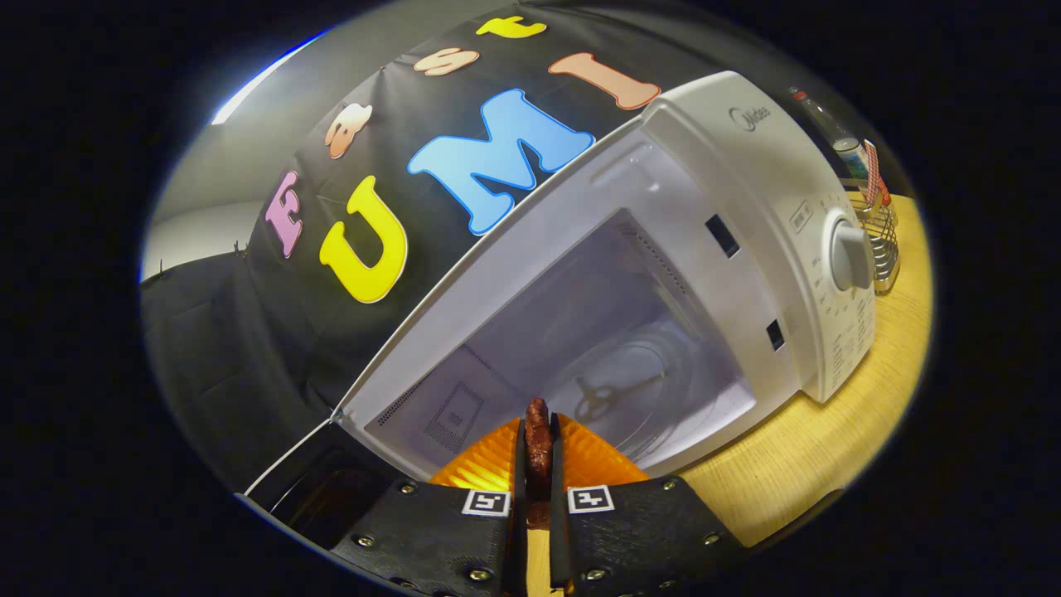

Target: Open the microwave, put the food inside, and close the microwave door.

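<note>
White boxy microwave (746, 207) stands open on the pale wooden surface (796, 464), its cavity holding a clear glass turntable (655, 390). Just in front of the cavity, the tool (537, 444) is narrow, both fingers pressing a dark reddish-brown sausage-like piece of food (538, 439). Beside the microwave, a wire basket (883, 240) holds a bottle (837, 137).

**Colours in frame**

Microwave (729, 207) white, cavity pale grey-white, knob (851, 255) white. Food (538, 444) dark reddish-brown, pinched between the jaws. Bench (796, 448) light wood grain. Wire basket (883, 240) silver. Bottle (837, 137) clear, red cap.
</note>
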`<control>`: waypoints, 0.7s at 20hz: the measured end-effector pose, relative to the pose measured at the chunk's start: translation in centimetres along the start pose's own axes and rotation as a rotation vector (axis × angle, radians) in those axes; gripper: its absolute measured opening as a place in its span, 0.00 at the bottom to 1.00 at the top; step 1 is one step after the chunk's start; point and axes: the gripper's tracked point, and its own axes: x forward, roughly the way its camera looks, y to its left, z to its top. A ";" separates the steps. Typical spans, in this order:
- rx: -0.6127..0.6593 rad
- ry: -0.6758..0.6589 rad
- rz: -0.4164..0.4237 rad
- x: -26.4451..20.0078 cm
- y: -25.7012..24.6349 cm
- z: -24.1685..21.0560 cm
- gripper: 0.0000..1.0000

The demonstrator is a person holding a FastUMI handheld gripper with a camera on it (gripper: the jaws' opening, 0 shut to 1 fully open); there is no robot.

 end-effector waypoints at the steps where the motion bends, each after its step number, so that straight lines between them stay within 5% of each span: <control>1: -0.002 -0.007 -0.003 0.8 0.2 -0.2 0.11; 14: 0.033 -0.159 -0.060 8.9 -1.2 1.0 0.12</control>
